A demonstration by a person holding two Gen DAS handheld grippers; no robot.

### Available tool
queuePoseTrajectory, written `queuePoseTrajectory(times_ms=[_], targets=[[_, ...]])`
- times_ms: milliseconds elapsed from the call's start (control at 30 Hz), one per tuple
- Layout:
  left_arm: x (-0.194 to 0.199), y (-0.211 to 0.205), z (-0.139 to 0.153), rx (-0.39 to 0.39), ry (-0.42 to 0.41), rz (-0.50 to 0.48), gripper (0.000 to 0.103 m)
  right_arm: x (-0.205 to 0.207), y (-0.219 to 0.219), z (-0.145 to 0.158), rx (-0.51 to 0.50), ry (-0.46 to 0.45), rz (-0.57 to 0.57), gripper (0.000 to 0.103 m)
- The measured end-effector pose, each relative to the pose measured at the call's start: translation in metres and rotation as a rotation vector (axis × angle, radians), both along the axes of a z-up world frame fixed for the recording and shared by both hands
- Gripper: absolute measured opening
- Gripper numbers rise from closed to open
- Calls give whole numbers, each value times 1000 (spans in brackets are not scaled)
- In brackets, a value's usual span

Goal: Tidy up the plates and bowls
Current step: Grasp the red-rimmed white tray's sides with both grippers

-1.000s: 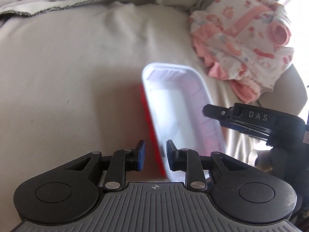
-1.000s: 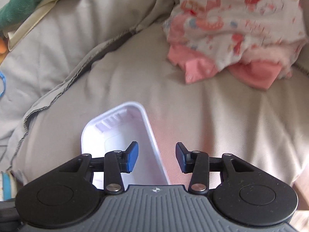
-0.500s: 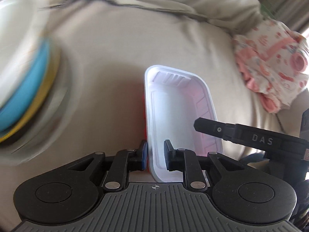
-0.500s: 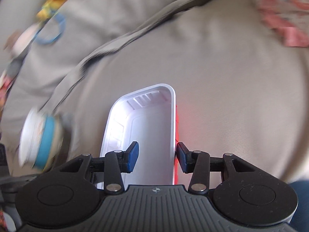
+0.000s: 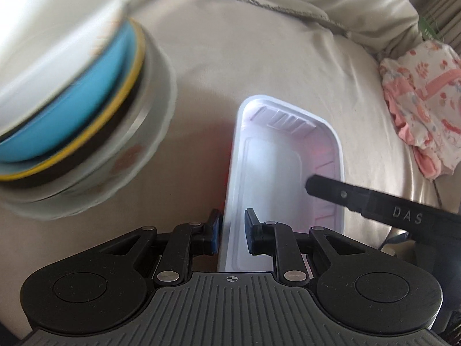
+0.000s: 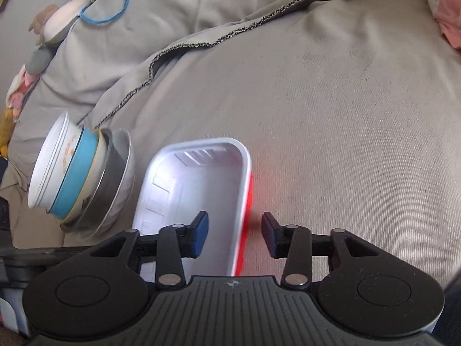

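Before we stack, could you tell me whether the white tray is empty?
Yes, the white tray holds nothing; only its bare ribbed inside shows.

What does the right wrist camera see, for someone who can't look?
A white tray with a red outer side sits on a beige cushion, its right rim between the closing right tongs. To its left stands a stack of bowls.

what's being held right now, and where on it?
The white tray. The left gripper pinches the tray's left long rim near the camera-side end. The right gripper straddles the opposite, red-edged rim and is closing; its pads do not visibly press it yet.
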State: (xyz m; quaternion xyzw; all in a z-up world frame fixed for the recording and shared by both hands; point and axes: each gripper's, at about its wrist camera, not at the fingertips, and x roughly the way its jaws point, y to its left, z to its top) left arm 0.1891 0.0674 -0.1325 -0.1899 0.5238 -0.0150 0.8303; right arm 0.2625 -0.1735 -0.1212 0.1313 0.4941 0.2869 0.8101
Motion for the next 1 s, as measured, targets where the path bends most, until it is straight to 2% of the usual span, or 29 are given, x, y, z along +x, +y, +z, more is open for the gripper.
queuePoseTrajectory(times_ms=[200, 333, 433, 833, 1000], targets=[[19, -28, -1, 92, 4, -44, 21, 15, -5, 2, 1, -45, -31, 36], [25, -36, 0, 136, 9, -38, 23, 22, -11, -6, 7, -1, -40, 36], [25, -43, 0, 167, 1, -47, 25, 19, -13, -7, 12, -7, -42, 36], [15, -31, -2, 138, -40, -51, 24, 13, -15, -10, 23, -8, -62, 35], [15, -30, -2, 126, -43, -54, 23, 4, -13, -8, -1, -36, -49, 35]])
